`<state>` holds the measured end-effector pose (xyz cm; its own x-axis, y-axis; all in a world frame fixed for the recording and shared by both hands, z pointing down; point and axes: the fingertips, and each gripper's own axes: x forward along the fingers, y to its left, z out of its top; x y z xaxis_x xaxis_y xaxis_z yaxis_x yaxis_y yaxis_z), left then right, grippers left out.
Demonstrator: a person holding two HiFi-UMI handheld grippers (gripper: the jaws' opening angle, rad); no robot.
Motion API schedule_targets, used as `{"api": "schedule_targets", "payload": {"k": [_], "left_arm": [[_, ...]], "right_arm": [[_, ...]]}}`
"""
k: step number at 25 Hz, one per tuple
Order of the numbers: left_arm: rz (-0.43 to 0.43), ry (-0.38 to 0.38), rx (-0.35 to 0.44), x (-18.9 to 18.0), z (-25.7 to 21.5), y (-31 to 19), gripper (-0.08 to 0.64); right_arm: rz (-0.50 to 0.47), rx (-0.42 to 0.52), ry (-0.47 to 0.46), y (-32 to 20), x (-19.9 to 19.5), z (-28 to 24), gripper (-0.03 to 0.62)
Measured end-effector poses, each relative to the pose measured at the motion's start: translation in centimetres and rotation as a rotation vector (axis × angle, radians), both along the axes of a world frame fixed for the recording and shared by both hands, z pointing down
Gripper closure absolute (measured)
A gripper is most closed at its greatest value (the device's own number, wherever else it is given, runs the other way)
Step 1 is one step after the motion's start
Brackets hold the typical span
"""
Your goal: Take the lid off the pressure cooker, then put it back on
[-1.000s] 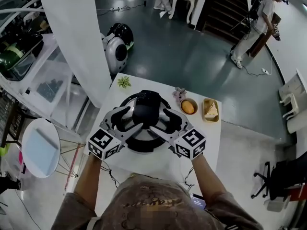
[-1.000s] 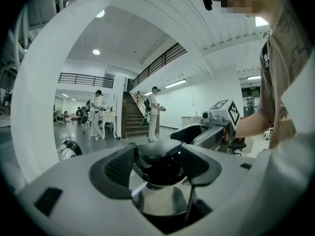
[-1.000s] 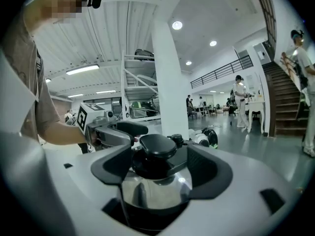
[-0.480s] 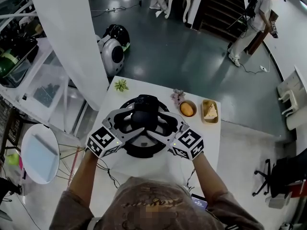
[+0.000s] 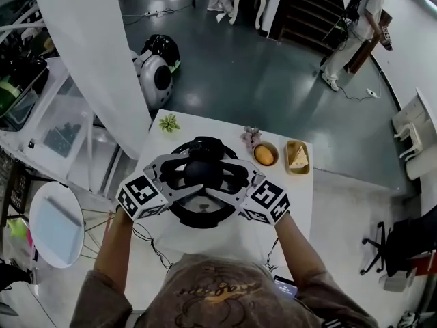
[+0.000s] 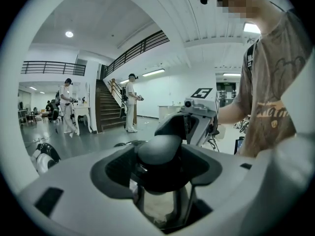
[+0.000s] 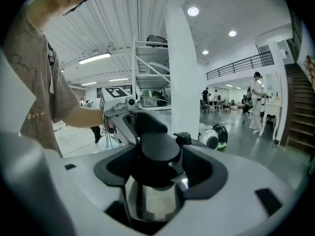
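The pressure cooker (image 5: 203,221) stands mid-table on the white table (image 5: 295,200), with a steel lid (image 7: 147,200) and a black knob (image 5: 203,170) on top. My left gripper (image 5: 194,172) comes in from the left and my right gripper (image 5: 213,172) from the right, and they meet at the knob. In the left gripper view the knob (image 6: 160,150) sits tight between the left gripper's (image 6: 165,168) dark pads. In the right gripper view the knob (image 7: 158,149) fills the right gripper (image 7: 155,173), whose jaws have just been closing onto it.
A bowl with an orange (image 5: 265,154) and a small tray with a cake slice (image 5: 299,157) sit at the table's far right. A little green plant (image 5: 168,122) and a pink flower (image 5: 250,136) stand at the far edge. A round white side table (image 5: 54,217) is on the left.
Both grippers have drawn in toward each other, so their fingers now overlap around the knob. The right jaws have narrowed onto it.
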<state>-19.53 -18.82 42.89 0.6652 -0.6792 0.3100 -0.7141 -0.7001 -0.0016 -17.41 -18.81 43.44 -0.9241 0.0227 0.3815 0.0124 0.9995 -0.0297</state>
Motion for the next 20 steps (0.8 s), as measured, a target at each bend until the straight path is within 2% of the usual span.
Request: {"api": "schedule_targets", "payload": {"k": [9, 20], "left_arm": [[0.043, -0.001, -0.016, 0.19, 0.1, -0.06, 0.282], [0.108, 0.006, -0.026, -0.08, 0.1, -0.06, 0.288]], "right_arm": [[-0.026, -0.007, 0.018, -0.21, -0.09, 0.12, 0.316], [0.056, -0.015, 0.028, -0.35, -0.35, 0.07, 0.336]]}}
